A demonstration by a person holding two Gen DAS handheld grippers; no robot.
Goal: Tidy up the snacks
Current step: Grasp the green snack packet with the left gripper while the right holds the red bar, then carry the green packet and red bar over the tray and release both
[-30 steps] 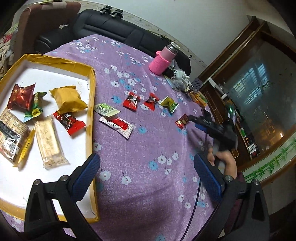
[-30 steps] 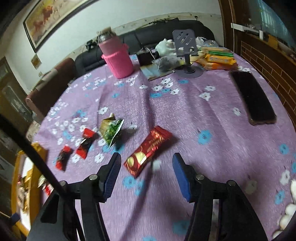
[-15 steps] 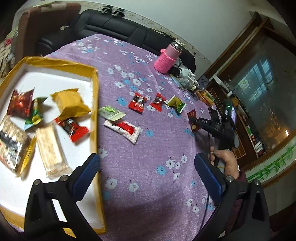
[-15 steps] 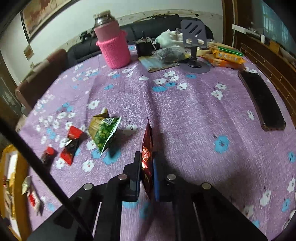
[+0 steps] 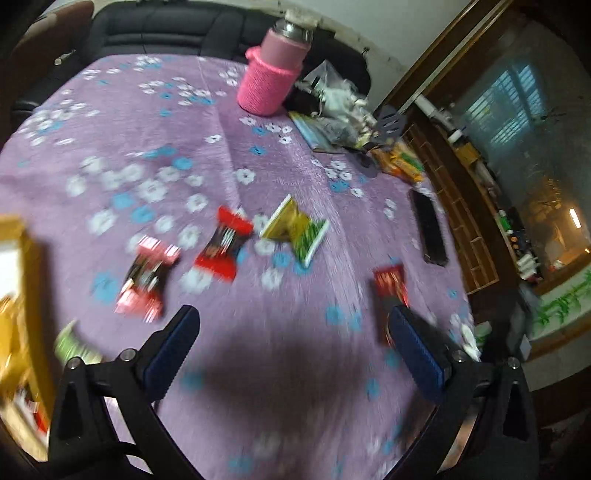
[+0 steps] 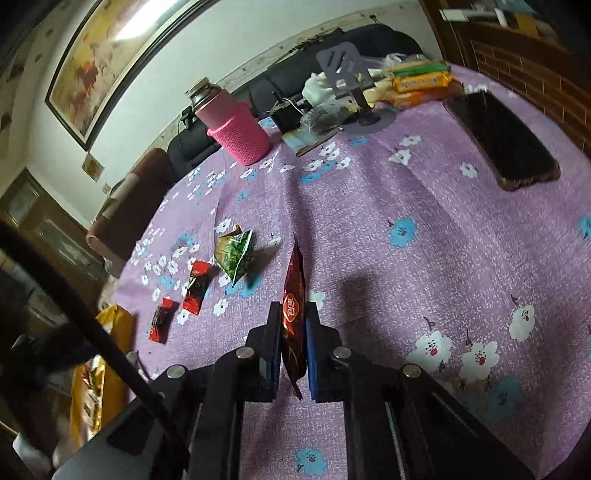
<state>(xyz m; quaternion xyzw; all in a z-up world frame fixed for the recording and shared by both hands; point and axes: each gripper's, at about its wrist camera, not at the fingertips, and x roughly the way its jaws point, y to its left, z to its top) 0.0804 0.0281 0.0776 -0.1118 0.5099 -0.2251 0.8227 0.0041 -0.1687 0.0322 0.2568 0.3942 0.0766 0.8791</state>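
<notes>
My right gripper [image 6: 291, 314] is shut on a long red snack packet [image 6: 294, 295] and holds it on edge above the purple cloth; the packet also shows in the left wrist view [image 5: 388, 284]. My left gripper [image 5: 291, 325] is open and empty over the table. Ahead of it lie two red-black candy packets [image 5: 223, 249] [image 5: 146, 273] and a green-yellow packet [image 5: 299, 230]. These also show in the right wrist view, the green one [image 6: 234, 253] and the red ones [image 6: 195, 286]. The yellow-rimmed box [image 5: 26, 280] sits at the left edge.
A pink-sleeved flask [image 5: 273, 79] stands at the back. A black phone [image 6: 502, 138] lies at the right. A phone stand [image 6: 351, 85], orange biscuit packs [image 6: 417, 85] and clutter sit at the back right. A dark sofa [image 5: 177, 29] lies beyond the table.
My right gripper has closed on the long red packet and lifted it off the cloth. My left gripper has swung right and forward, away from the box toward the loose packets.
</notes>
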